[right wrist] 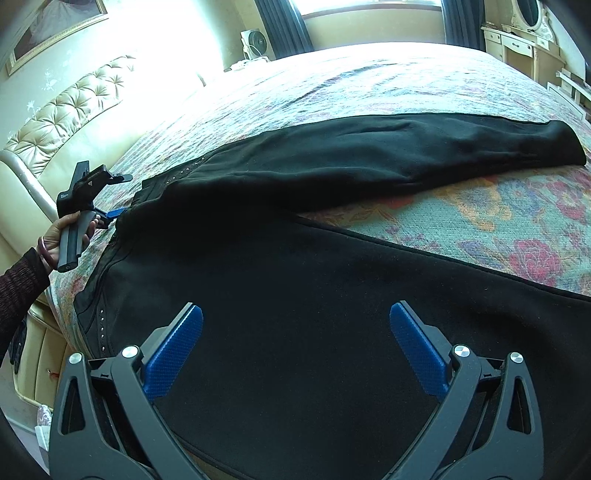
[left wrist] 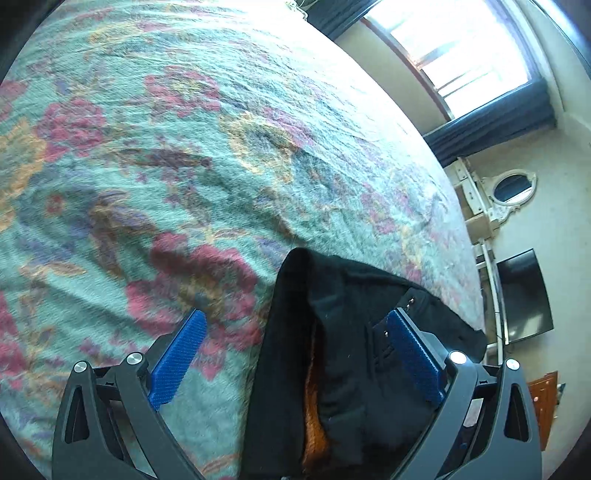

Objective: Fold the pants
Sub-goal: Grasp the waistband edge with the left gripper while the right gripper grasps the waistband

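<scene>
Black pants [right wrist: 332,236] lie spread on a floral bedspread [right wrist: 461,218], the two legs splayed apart toward the right, the waist with small studs at the left. My right gripper [right wrist: 295,325] is open and hovers over the near leg. My left gripper [left wrist: 295,328] is open at the waistband [left wrist: 343,332], whose orange lining shows between its fingers. In the right wrist view the left gripper [right wrist: 114,213] sits at the far waist corner, held by a hand.
The bed's tufted cream headboard [right wrist: 74,107] is at the left. A window with dark curtains [right wrist: 284,26], a white dresser with oval mirror [right wrist: 524,33] and a dark screen [left wrist: 524,295] stand beyond the bed's edge [left wrist: 461,221].
</scene>
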Tool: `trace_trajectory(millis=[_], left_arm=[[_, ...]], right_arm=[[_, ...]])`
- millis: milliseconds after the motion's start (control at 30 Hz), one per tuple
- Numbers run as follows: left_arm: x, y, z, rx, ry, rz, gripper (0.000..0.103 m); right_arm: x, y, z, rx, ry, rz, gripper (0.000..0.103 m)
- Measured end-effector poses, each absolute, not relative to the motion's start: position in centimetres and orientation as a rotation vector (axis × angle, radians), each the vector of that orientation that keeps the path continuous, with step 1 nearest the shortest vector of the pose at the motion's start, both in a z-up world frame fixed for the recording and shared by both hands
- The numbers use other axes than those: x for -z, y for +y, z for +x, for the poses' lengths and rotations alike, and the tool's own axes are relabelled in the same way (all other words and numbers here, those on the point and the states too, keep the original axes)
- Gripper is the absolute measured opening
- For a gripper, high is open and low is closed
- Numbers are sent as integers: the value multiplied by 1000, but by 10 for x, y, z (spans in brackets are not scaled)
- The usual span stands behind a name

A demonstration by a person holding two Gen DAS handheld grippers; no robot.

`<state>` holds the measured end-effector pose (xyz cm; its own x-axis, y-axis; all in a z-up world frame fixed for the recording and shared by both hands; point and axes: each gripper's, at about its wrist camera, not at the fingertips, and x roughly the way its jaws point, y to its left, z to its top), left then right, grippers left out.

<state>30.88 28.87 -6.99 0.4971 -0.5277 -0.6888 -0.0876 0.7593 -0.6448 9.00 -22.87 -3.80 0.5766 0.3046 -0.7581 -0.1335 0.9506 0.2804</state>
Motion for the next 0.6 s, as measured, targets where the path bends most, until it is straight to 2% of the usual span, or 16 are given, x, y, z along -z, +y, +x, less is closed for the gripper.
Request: trace_trajectory(millis=[200,333,433,600], left_arm=[[62,266,323,554,1018,-706,97],[74,261,329,532,1061,-677,97],[78,270,333,516,1067,-771,97],[73,258,341,474,1107,-716,97]], right_arm=[[52,-236,105,-265,969,262,101],[52,-241,116,-319,988,310,101],[37,-247,132,-392,962,303,101],[3,-265,200,-555,876,221,101]])
